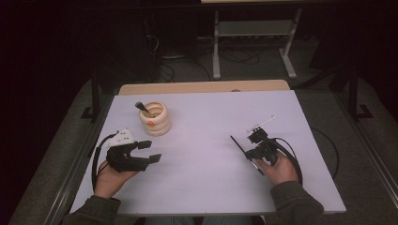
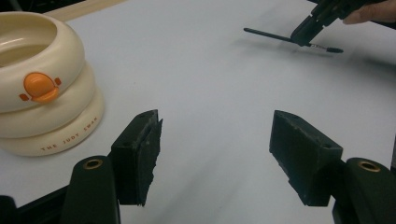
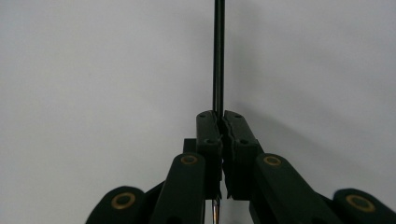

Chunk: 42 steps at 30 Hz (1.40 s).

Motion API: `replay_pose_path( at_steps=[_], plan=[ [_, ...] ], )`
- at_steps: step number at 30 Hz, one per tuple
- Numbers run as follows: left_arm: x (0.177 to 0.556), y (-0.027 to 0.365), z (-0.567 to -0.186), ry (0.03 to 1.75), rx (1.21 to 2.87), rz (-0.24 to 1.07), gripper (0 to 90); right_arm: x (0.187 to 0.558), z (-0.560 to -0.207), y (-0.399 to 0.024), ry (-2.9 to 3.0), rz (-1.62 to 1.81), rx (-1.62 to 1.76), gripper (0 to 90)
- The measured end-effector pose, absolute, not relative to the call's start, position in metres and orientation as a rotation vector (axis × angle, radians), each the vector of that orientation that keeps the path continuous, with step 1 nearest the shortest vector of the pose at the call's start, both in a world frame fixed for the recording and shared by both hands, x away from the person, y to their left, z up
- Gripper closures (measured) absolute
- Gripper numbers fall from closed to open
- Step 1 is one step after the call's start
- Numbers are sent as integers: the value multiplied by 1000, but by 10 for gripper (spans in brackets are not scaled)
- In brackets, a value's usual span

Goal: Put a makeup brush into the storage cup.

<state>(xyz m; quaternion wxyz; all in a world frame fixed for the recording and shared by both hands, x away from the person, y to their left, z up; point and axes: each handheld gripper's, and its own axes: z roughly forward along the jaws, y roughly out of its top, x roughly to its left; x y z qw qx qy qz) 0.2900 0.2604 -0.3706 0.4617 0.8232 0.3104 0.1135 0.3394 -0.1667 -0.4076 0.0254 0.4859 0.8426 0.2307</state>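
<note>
A thin black brush (image 1: 237, 144) is held just above the white table (image 1: 206, 187) at the right. My right gripper (image 1: 252, 153) is shut on its handle; in the right gripper view the jaws pinch the brush (image 3: 218, 56), which runs straight ahead from my right gripper (image 3: 222, 116). A cream ringed holder (image 1: 156, 120) with an orange mark stands at the left rear, with a dark-tipped tool (image 1: 141, 107) leaning inside it. My left gripper (image 1: 152, 151) rests near it, open and with nothing between its fingers. In the left gripper view my left gripper (image 2: 215, 154) faces the holder (image 2: 42, 93) and the far brush (image 2: 266, 34).
A wooden strip (image 1: 202, 87) borders the table's far edge. Black cables (image 1: 328, 145) loop from the right gripper over the table's right side. A grey metal stand (image 1: 253, 42) sits on the floor beyond the table.
</note>
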Motion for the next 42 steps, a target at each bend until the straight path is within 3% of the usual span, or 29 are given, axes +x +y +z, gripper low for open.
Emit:
replay_pose_path(
  at_steps=[20,42],
  plan=[
    [292,251,-373,725,2062,253,333,319,-381,-171,2964,776,736,850],
    [287,222,-345,524,2175,191,375,297,-366,-127,3060,794,403,849]
  ],
)
